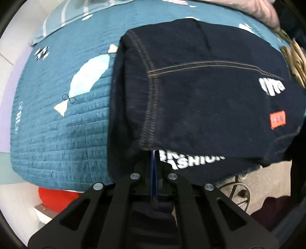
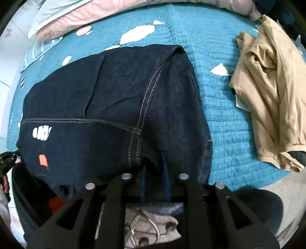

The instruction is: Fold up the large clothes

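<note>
Dark blue jeans lie folded on a teal quilt, with tan stitching, white lettering and an orange tag showing. Their near edge hangs over the bed's front. My left gripper points down at that edge. Its blue fingers are pressed together, and the tips are tucked under the denim hem beside the white lettering. My right gripper is at the same front edge, further right. Its two blue fingers stand apart, with denim draped over their tips.
A crumpled beige jacket lies on the quilt to the right of the jeans. Pink and pale bedding lines the far side. A red object sits below the bed's edge, and a metal ring rests on the floor.
</note>
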Demonstrator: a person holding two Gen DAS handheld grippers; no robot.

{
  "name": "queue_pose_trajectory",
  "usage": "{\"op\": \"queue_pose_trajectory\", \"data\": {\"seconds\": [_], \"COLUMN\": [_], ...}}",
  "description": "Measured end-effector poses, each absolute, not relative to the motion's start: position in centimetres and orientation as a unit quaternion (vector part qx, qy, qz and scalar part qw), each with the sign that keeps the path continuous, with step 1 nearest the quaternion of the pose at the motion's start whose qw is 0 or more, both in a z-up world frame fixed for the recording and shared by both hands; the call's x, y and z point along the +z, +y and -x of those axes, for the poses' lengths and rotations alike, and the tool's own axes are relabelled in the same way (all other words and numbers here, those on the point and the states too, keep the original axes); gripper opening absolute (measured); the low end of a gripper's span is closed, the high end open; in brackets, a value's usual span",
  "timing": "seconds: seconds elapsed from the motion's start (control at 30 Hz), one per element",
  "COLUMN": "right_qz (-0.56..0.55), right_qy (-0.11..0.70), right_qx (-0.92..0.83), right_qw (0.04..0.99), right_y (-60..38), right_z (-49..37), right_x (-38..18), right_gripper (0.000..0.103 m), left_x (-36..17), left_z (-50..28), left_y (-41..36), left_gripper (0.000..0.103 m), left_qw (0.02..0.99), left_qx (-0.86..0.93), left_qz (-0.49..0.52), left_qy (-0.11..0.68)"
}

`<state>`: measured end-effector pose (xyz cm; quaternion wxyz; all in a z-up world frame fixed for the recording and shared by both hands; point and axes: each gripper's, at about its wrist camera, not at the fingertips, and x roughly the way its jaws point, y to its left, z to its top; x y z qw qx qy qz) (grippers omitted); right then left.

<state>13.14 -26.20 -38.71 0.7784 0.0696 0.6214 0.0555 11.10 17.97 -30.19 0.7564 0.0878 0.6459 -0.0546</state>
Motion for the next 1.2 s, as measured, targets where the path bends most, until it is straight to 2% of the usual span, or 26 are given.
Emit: {"op": "queue_pose_trajectory", "data": {"seconds": [0.03, 0.07, 0.1, 0.23, 0.4, 0.5, 0.6, 0.63, 0.73, 0.77, 0.83, 0.93, 1.03, 1.1, 1.17, 1.2], "right_qz": [-0.072, -0.08, -0.087, -0.132, -0.297, -0.382, -0.42, -0.433, -0.452, -0.462, -0.499, -0.535, -0.522, -0.518, -0.486, -0.478], "right_qy": [0.636, 0.644, 0.645, 0.655, 0.647, 0.631, 0.607, 0.596, 0.582, 0.577, 0.56, 0.547, 0.549, 0.551, 0.57, 0.573], "right_qx": [0.054, 0.054, 0.055, 0.07, 0.036, 0.008, -0.014, -0.017, -0.027, -0.039, -0.054, -0.064, -0.065, -0.071, -0.091, -0.097], "right_qw": [0.766, 0.759, 0.757, 0.741, 0.701, 0.675, 0.674, 0.676, 0.676, 0.672, 0.659, 0.641, 0.649, 0.651, 0.656, 0.659], "right_y": [-26.4, -26.6, -27.1, -27.6, -29.2, -29.7, -28.9, -28.4, -27.4, -27.6, -28.3, -29.1, -29.7, -29.2, -28.7, -28.5], "right_z": [-12.9, -12.5, -12.0, -10.7, -11.2, -11.9, -13.0, -13.3, -13.3, -12.9, -12.1, -11.7, -12.5, -13.6, -14.6, -14.7], "right_x": [-38.5, -38.4, -38.2, -37.8, -39.8, -41.3, -42.3, -42.2, -41.2, -40.8, -40.5, -39.8, -39.7, -40.3, -41.4, -41.8], "right_gripper": [0.056, 0.085, 0.087, 0.086, 0.087, 0.087, 0.087, 0.086, 0.079, 0.079, 0.079, 0.079, 0.079, 0.065, 0.024, 0.022], "left_x": [-29.9, -29.6, -29.4, -28.0, -27.9, -28.7, -30.7, -31.1, -31.3, -31.2, -31.1, -30.5, -29.3, -29.0, -29.8, -30.4], "left_z": [-10.8, -10.4, -10.1, -8.7, -9.6, -10.8, -12.2, -12.3, -12.1, -11.9, -11.5, -10.9, -11.4, -12.1, -12.9, -13.3], "left_y": [17.7, 17.5, 17.3, 17.0, 17.1, 17.6, 19.3, 19.7, 20.5, 20.7, 21.4, 22.0, 22.1, 21.9, 21.8, 21.9], "left_gripper": [0.015, 0.035, 0.047, 0.047, 0.047, 0.047, 0.046, 0.046, 0.036, 0.028, 0.024, 0.012, 0.013, 0.008, 0.005, 0.003], "left_qw": [0.755, 0.756, 0.758, 0.768, 0.775, 0.774, 0.757, 0.751, 0.747, 0.747, 0.745, 0.735, 0.744, 0.75, 0.743, 0.736], "left_qx": [-0.06, -0.066, -0.07, -0.08, -0.066, -0.042, -0.005, 0.007, 0.039, 0.043, 0.046, 0.04, 0.043, 0.051, 0.061, 0.066], "left_qz": [-0.091, -0.091, -0.091, -0.063, 0.02, 0.083, 0.192, 0.219, 0.277, 0.284, 0.299, 0.33, 0.307, 0.294, 0.299, 0.306], "left_qy": [0.646, 0.645, 0.642, 0.633, 0.628, 0.626, 0.625, 0.623, 0.603, 0.599, 0.595, 0.59, 0.592, 0.591, 0.596, 0.601]}}
